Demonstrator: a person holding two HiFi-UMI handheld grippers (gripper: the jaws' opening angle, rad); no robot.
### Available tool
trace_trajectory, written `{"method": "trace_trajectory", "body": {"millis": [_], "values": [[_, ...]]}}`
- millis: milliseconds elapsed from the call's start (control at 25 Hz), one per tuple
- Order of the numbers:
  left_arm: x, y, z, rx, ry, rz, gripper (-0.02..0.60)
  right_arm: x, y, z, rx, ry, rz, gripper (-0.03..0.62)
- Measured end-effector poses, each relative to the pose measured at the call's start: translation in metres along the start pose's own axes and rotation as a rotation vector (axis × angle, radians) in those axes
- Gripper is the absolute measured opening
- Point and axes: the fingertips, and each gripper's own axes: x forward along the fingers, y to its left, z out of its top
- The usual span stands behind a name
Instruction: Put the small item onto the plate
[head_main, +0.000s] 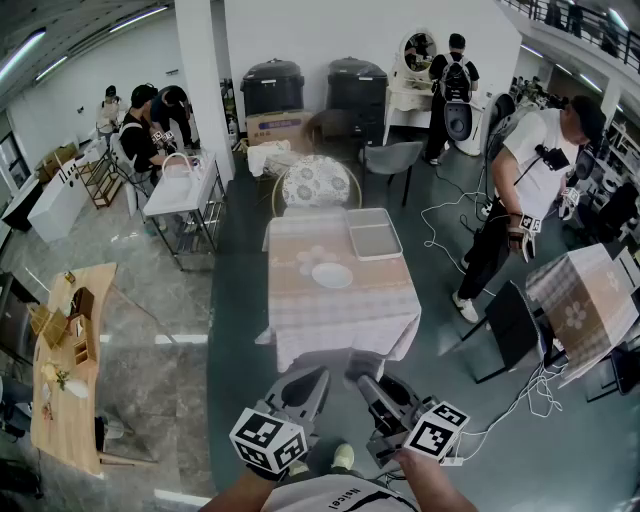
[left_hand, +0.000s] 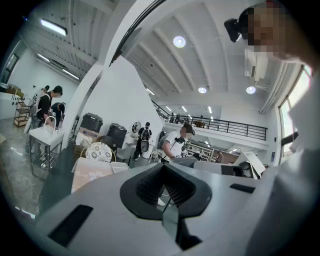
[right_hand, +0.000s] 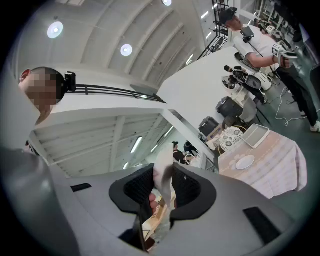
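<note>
A white plate (head_main: 332, 275) lies on the table (head_main: 345, 315) with the checked cloth, ahead of me; the right gripper view shows this plate (right_hand: 245, 162) small and far off. Both grippers are held low and close to my body, short of the table's near edge. My right gripper (head_main: 368, 382) (right_hand: 162, 186) is shut on a small thin white packet (right_hand: 162, 172) that stands upright between its pads. My left gripper (head_main: 316, 376) (left_hand: 164, 192) has its jaws together with nothing between them.
A white tray (head_main: 374, 235) sits on the table's far right corner, and a chair with a patterned back (head_main: 315, 182) stands behind the table. A person (head_main: 530, 190) stands at the right among floor cables. Another covered table (head_main: 585, 305) is at the right, a wooden table (head_main: 70, 360) at the left.
</note>
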Motion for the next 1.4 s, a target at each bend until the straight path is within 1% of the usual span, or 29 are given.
{"method": "trace_trajectory", "body": {"millis": [560,800,1080,1400], "values": [[0.014,0.001,-0.006,0.005,0.006,0.019,0.006,0.0,-0.015,0.006,0.032,0.003,0.011,0.112],[0.028,0.002,-0.009,0.014,0.003,0.037,0.006,-0.002,-0.029,0.014,0.061,-0.003,0.024,0.112],[0.049,-0.003,-0.009,0.025,-0.011,0.072,0.006,-0.008,-0.051,0.027,0.062,0.014,0.04,0.112],[0.076,-0.005,-0.007,0.036,-0.001,0.072,0.006,-0.006,-0.072,0.044,0.079,0.006,0.042,0.112]]}}
